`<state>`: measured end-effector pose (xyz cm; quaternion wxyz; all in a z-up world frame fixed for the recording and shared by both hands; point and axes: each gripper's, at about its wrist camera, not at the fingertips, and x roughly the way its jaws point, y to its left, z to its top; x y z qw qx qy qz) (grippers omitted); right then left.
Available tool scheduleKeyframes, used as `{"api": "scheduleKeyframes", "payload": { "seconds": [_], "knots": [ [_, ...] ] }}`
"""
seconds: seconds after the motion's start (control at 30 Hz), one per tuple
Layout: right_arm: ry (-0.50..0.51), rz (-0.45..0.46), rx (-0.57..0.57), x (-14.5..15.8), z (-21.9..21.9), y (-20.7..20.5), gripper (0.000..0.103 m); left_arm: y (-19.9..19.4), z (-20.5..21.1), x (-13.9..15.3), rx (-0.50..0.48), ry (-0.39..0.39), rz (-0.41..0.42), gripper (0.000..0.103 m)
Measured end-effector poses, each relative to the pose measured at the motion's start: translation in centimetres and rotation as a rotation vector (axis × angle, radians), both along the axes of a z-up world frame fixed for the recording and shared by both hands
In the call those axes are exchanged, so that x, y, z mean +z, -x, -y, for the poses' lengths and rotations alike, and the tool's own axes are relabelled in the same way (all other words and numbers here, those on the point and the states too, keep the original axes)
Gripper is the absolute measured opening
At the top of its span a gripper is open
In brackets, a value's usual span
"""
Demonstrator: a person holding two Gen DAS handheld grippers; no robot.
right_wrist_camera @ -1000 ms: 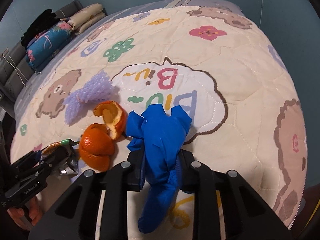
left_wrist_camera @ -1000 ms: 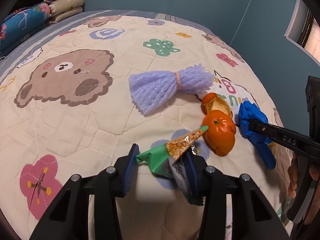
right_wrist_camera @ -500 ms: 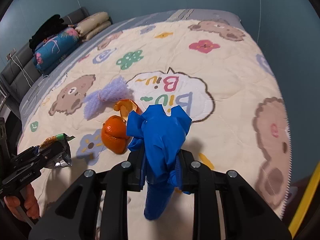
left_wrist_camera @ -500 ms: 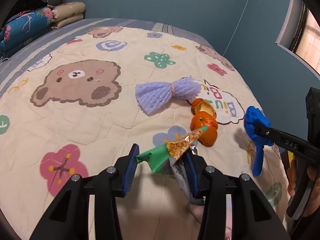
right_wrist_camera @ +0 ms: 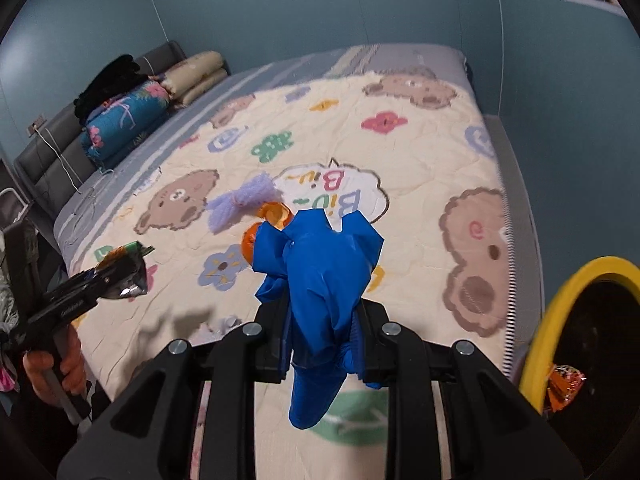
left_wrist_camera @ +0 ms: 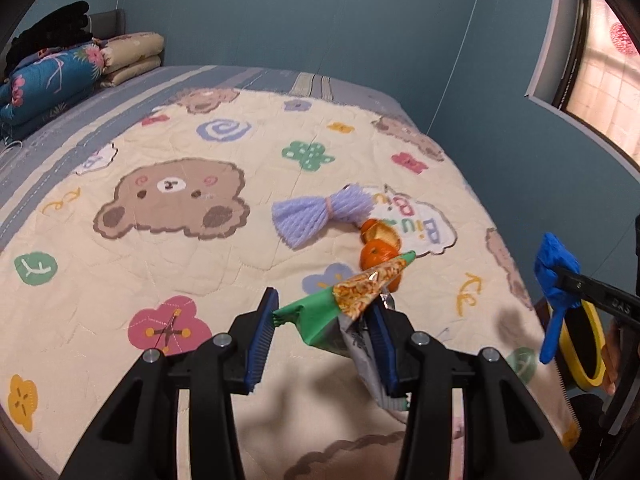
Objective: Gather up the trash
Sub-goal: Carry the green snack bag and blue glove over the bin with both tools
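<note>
Left gripper (left_wrist_camera: 320, 334) grips our snack wrapper (left_wrist_camera: 352, 300) over the quilt (left_wrist_camera: 160, 248) | right gripper (right_wrist_camera: 320, 344) clamps our blue glove (right_wrist_camera: 320, 272) | only right view shows inside the bin (right_wrist_camera: 536, 320): 1 orange wrapper (right_wrist_camera: 562, 386)

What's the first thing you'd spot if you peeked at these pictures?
The crumpled bright blue glove, pinched in the right gripper above the bed. Next, the green and orange snack wrapper in the left gripper, and the big brown bear printed on the cream quilt.
</note>
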<state>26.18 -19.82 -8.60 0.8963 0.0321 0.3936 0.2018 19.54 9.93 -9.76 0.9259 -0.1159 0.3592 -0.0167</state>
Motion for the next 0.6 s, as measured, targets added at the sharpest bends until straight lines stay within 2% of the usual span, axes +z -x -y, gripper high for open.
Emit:
{"api": "scheduleKeyframes", "payload": {
  "seconds": [0.3, 0.6],
  "knots": [
    [-0.039, 0.106, -0.033, 4.7, 4.0, 4.8, 0.022, 1.3, 2.3, 4.5, -0.043, 0.042, 0.072, 0.042],
    [-0.065, 0.180, -0.083, 7.5, 7.9, 8.2, 0.022, 2.3, 5.0, 8.5, -0.096, 0.060, 0.142, 0.042]
  ]
}}
